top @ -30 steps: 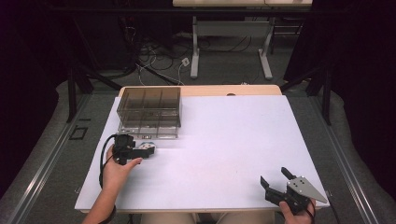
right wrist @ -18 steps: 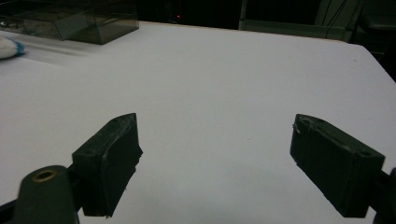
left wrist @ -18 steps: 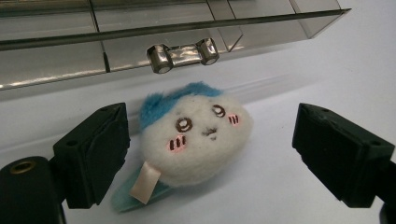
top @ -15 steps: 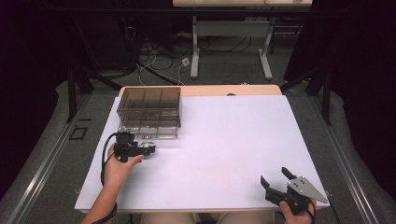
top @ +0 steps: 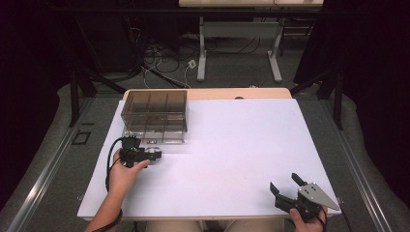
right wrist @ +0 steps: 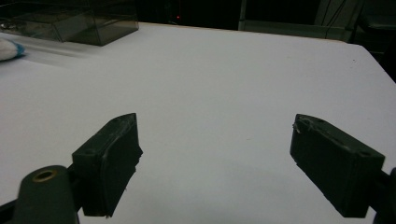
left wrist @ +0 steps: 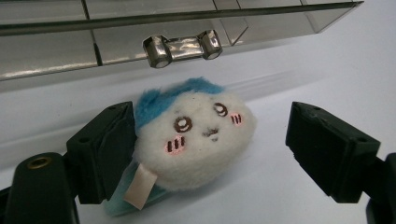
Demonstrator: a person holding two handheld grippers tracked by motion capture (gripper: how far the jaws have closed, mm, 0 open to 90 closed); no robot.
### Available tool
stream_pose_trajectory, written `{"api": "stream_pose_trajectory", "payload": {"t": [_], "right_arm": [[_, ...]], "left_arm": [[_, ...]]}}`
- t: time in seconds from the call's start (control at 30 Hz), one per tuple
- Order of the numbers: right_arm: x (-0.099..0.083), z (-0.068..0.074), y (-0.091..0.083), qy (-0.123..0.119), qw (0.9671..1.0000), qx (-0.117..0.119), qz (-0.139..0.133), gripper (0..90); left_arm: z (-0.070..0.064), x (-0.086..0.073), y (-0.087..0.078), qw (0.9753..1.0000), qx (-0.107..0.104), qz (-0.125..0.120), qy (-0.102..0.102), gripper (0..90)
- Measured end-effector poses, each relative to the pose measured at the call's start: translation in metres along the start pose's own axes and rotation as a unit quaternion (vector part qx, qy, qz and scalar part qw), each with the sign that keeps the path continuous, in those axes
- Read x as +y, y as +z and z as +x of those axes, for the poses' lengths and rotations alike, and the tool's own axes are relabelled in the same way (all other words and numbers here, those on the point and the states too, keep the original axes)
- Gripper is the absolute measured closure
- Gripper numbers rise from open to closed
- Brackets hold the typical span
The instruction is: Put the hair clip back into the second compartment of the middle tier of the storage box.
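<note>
The left gripper (left wrist: 201, 154) stays beside the box (top: 154, 116), jaws wide around the plush (left wrist: 194, 140), ungripped; right gripper (top: 290, 193) idles wide.

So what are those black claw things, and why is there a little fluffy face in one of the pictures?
Those black claws are grippers, tools a person holds, one in each hand. The top picture is taken by a camera above the white table. At its left a hand holds the left gripper, and at the bottom right is the right gripper.

The other two pictures come from small cameras riding on the grippers, so you look along their black jaws.

The fluffy face is a small white plush toy with blue on top and pink cheeks. It lies on the table between the left gripper's open jaws. One jaw is right up against it, the other is apart, so nothing squeezes it yet.

Just behind it sits a clear plastic box with a shiny handle. The right gripper is open, with bare table in front of it.
</note>
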State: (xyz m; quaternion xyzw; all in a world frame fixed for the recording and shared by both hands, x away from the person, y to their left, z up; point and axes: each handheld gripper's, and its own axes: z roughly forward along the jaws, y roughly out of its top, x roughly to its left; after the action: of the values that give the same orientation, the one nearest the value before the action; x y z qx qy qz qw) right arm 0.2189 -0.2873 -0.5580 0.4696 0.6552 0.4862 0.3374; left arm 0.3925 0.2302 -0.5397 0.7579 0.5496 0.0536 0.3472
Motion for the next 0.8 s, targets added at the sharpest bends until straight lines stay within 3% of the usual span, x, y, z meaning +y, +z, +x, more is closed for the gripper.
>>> {"api": "stream_pose_trajectory", "payload": {"t": [0.8], "right_arm": [[-0.0001, -0.0003, -0.0002, -0.002, 1.0, 0.001, 0.002, 15.1]], "left_arm": [[0.0035, -0.0028, 0.0011, 0.9998, 0.012, 0.011, -0.007, 34.7]]}}
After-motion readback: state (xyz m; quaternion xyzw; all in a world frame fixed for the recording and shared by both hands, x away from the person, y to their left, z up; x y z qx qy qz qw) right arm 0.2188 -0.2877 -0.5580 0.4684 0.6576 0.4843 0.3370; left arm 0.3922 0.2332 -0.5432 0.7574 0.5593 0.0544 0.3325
